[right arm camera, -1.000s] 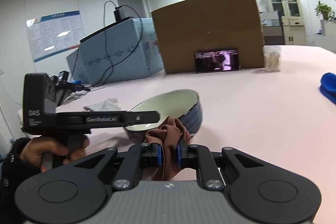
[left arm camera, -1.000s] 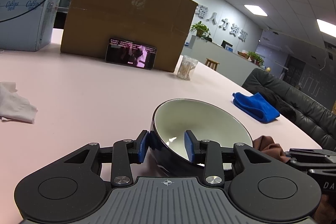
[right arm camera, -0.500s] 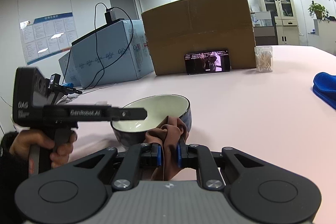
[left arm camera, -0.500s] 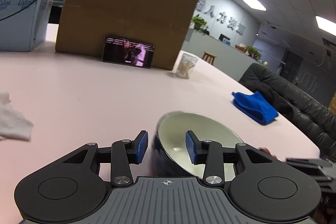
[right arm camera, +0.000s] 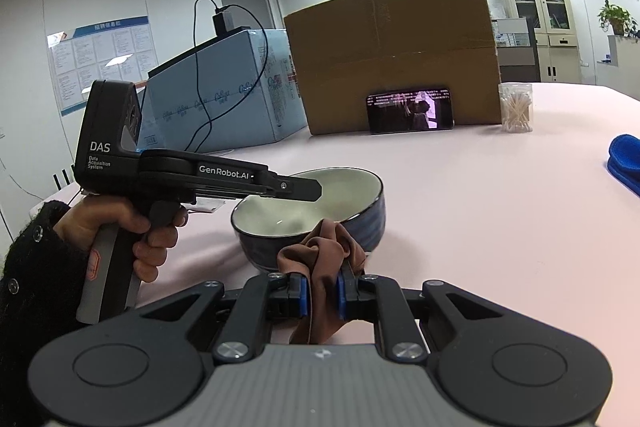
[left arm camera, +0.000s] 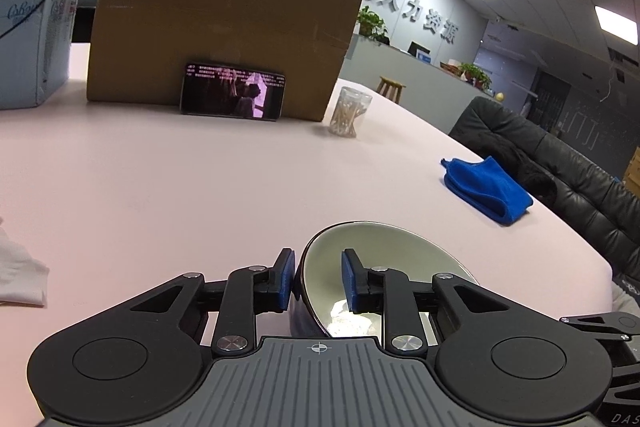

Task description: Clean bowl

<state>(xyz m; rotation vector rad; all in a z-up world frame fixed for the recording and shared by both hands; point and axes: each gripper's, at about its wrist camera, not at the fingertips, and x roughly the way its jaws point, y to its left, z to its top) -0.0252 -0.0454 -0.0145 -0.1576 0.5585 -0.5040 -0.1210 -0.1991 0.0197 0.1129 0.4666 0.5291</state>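
Observation:
A dark blue bowl (left arm camera: 384,251) with a cream inside sits near the pink table's front edge, and a white smear (left arm camera: 348,319) lies at its bottom. My left gripper (left arm camera: 318,279) straddles the near rim, one pad against the outer wall and one inside. Its jaws are closing on the rim. In the right wrist view the bowl (right arm camera: 304,211) is just ahead, with the left gripper (right arm camera: 316,189) reaching over its left rim, held by a hand (right arm camera: 120,227). My right gripper (right arm camera: 322,293) is shut on a bunched brown cloth (right arm camera: 324,251) just short of the bowl.
A big cardboard box (left arm camera: 224,27) stands at the back with a phone (left arm camera: 234,95) leaning on it. A jar of cotton swabs (left arm camera: 348,111) is beside it and a blue carton (right arm camera: 224,91) to the left. A blue cloth (left arm camera: 484,187) lies right, white paper (left arm camera: 18,267) left.
The bowl has gone from tipped up toward the right gripper to nearly level on the table. The left gripper shifted along with it and its jaws narrowed on the rim. The right gripper kept still.

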